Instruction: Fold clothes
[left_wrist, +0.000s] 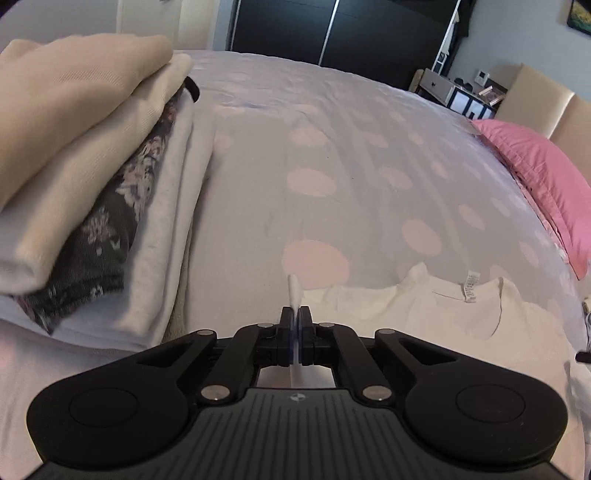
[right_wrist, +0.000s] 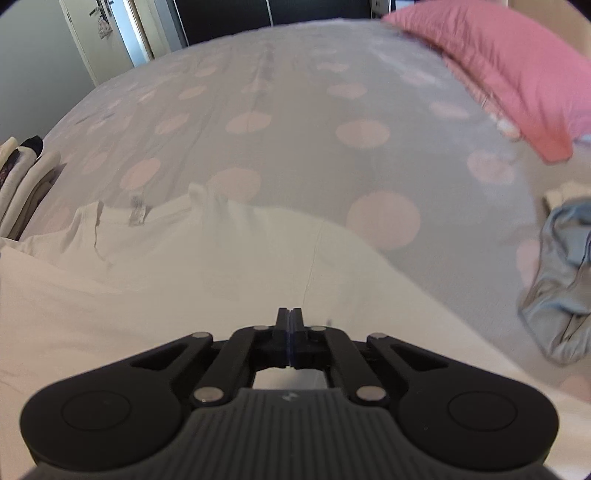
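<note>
Left claw (left_wrist: 294, 314) clamped on a pinch of white shirt (left_wrist: 424, 310) fabric, right claw (right_wrist: 290, 314) closed over the same shirt with any grip hidden, shirt spread on the polka-dot bed (left_wrist: 332, 147) between the folded stack (left_wrist: 92, 184) and pink pillow (left_wrist: 535, 177).

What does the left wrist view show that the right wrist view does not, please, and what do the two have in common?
Only the left wrist view shows the left gripper, shut on a thin edge of the white garment, and a shelf unit past the bed. Only the right wrist view shows the right gripper, its fingers closed over the white cloth, a crumpled blue-grey garment and a white door. Both show the white garment, the spotted bedcover, the pink pillow and the folded stack.
</note>
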